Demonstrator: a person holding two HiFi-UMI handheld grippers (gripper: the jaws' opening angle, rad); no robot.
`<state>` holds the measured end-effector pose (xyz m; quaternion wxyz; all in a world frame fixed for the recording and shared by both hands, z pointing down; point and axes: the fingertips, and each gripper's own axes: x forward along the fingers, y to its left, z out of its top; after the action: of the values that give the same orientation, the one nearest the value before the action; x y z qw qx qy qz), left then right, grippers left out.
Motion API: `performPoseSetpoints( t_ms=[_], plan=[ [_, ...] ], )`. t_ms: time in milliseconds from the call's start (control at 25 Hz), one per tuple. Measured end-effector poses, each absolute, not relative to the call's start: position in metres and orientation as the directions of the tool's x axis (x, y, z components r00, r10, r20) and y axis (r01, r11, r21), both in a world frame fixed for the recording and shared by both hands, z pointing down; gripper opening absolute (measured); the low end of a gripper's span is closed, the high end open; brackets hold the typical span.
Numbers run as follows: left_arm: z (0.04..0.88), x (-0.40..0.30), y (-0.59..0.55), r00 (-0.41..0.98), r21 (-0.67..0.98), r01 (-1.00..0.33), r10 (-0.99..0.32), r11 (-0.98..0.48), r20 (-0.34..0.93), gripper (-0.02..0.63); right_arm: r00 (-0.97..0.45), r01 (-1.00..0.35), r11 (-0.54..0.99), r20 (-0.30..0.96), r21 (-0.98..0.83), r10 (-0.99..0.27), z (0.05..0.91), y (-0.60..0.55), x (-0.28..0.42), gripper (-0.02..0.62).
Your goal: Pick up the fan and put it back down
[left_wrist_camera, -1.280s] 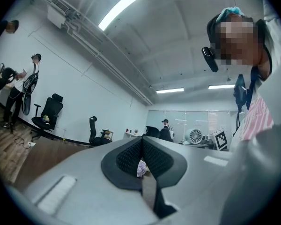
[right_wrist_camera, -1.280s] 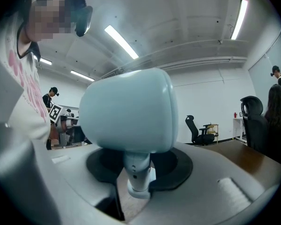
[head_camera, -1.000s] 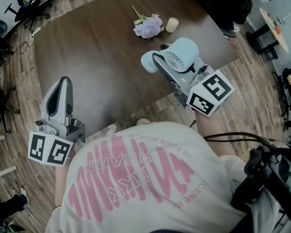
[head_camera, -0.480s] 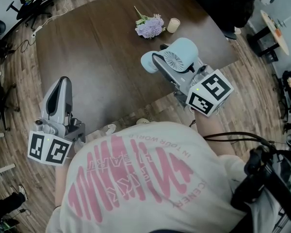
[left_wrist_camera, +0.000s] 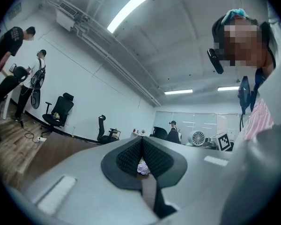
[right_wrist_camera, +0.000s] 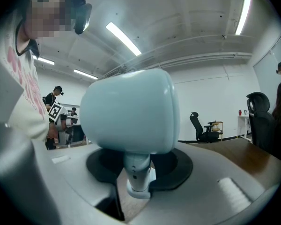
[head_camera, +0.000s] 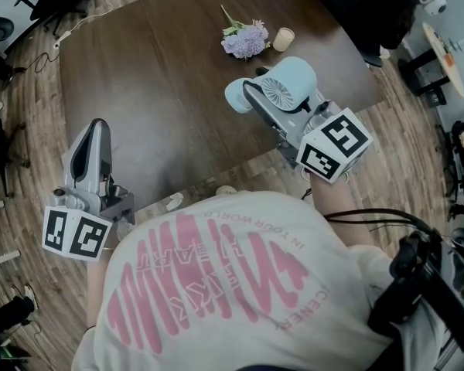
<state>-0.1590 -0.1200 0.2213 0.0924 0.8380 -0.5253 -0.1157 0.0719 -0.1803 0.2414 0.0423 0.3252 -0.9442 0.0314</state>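
A pale blue desk fan (head_camera: 282,87) hangs above the near right part of the dark wooden table (head_camera: 162,76), off its surface. My right gripper (head_camera: 259,99) is shut on the fan's neck (right_wrist_camera: 136,172), below the rounded head (right_wrist_camera: 129,109) that fills the right gripper view. My left gripper (head_camera: 93,147) is over the table's near left edge, its dark pads (left_wrist_camera: 143,158) pressed together with nothing between them. It points nearly level across the table.
A bunch of lilac flowers (head_camera: 245,41) and a small cream candle (head_camera: 284,39) lie at the far side of the table. Office chairs (left_wrist_camera: 58,111) and people stand around the room. Wooden floor surrounds the table.
The left gripper has shifted slightly toward the left and near edge. The right gripper and the fan have stayed in place.
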Motion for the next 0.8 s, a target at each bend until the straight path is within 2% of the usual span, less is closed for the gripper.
performPoseSetpoints(
  t_ms=[480,800],
  plan=[
    [0.229,-0.177,-0.110,0.346,0.278,-0.892,-0.934,-0.356,-0.086,0.014,-0.819,-0.570,0.820,0.109,-0.044,-0.563,0.254,-0.194,0.051,0.143],
    [0.245,-0.201,-0.108,0.221,0.299,-0.927,-0.974,-0.226,-0.051,0.014,-0.894,-0.444,0.889,0.131,-0.112,-0.429,0.278,-0.216,0.011,0.143]
  ],
)
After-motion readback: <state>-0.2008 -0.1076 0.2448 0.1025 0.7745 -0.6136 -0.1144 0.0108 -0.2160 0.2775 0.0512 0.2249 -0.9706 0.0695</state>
